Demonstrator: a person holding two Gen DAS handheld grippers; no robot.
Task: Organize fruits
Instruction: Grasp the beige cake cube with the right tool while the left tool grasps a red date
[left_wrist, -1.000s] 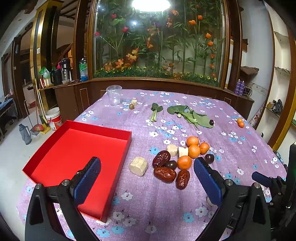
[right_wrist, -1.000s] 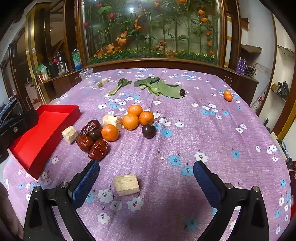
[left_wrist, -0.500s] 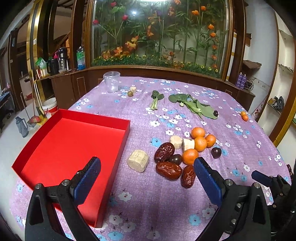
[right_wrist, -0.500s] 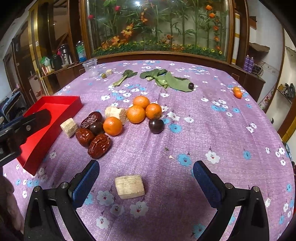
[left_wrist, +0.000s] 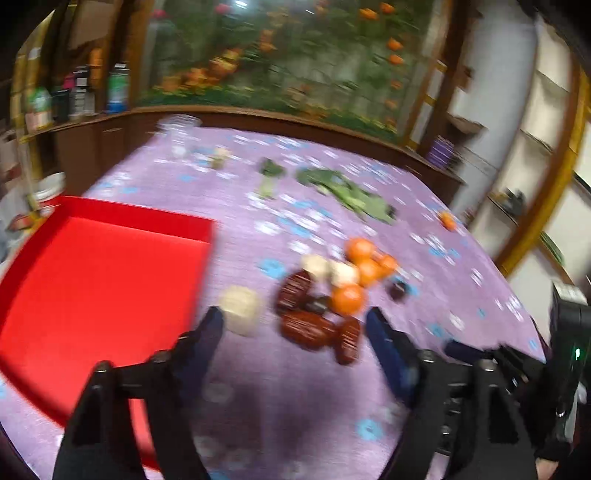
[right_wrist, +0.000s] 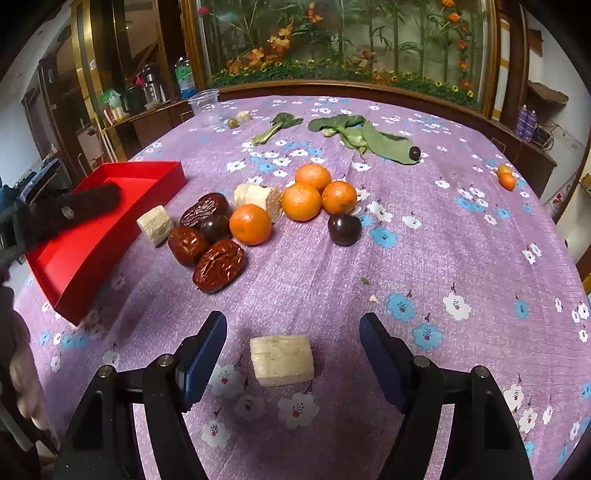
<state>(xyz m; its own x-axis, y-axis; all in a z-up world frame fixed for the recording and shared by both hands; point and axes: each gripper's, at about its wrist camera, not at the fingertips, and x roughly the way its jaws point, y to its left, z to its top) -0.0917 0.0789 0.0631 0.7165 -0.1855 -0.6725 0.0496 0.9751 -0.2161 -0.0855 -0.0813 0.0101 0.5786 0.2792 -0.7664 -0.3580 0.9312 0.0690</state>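
A pile of fruit lies mid-table: several oranges (right_wrist: 301, 201), three red dates (right_wrist: 218, 265), dark plums (right_wrist: 344, 229) and pale chunks (right_wrist: 156, 224). The red tray (right_wrist: 110, 221) sits left of it. My right gripper (right_wrist: 293, 349) is open, its jaws either side of a pale chunk (right_wrist: 282, 360) on the cloth. The left wrist view is blurred; my left gripper (left_wrist: 295, 343) is open and empty, just short of the dates (left_wrist: 308, 329), with the tray (left_wrist: 92, 277) to its left. The left gripper also shows at the left edge of the right wrist view (right_wrist: 66, 214).
Green leaves (right_wrist: 364, 138) and a small bok choy (right_wrist: 275, 127) lie at the back of the purple flowered cloth. A clear plastic cup (right_wrist: 205, 107) stands back left. Two small oranges (right_wrist: 506, 177) sit near the right edge. A wooden ledge bounds the far side.
My left gripper has swung fast toward the fruit pile, blurring its view. My right gripper has come closer to the pale chunk, which now lies between its jaws.
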